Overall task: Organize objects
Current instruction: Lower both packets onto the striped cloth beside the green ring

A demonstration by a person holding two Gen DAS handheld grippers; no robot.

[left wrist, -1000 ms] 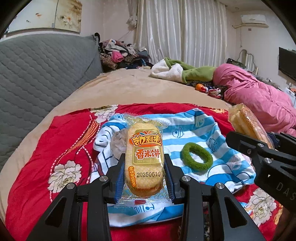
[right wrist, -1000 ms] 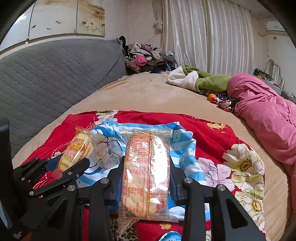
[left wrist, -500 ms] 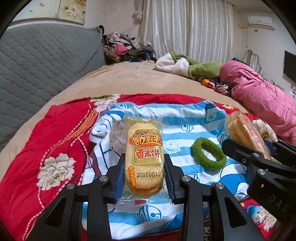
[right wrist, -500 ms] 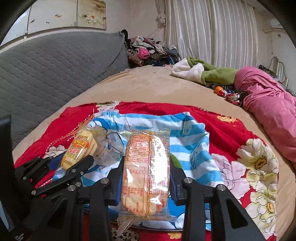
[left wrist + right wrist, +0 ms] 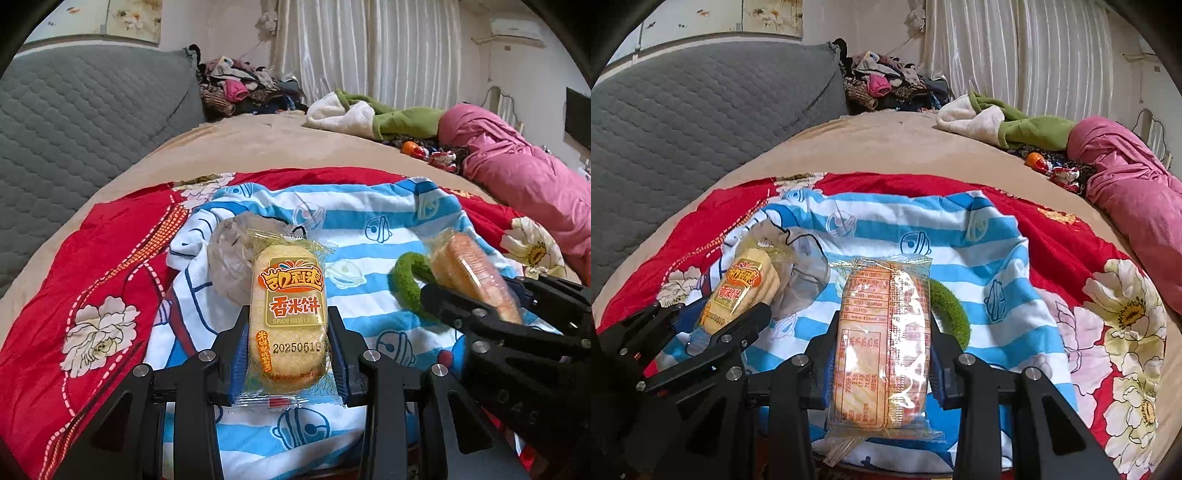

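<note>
left hand-held gripper (image 5: 288, 354) lower | right hand-held gripper (image 5: 882, 354) lower, over green ring (image 5: 951, 314)

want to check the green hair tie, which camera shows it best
Neither shows it whole; the left wrist view shows more: the green hair tie lies on the striped cloth, its right part hidden by the right gripper. In the right wrist view the held cracker pack hides more.

Both wrist fisheyes look forward and downward along their fingers, close over the striped cloth (image 5: 369, 221) on the bed (image 5: 258, 147). They share the cloth, the green ring (image 5: 951, 314), the headboard (image 5: 85, 122) and the curtains (image 5: 1015, 55); each sees the other hand-held gripper at its edge.
</note>
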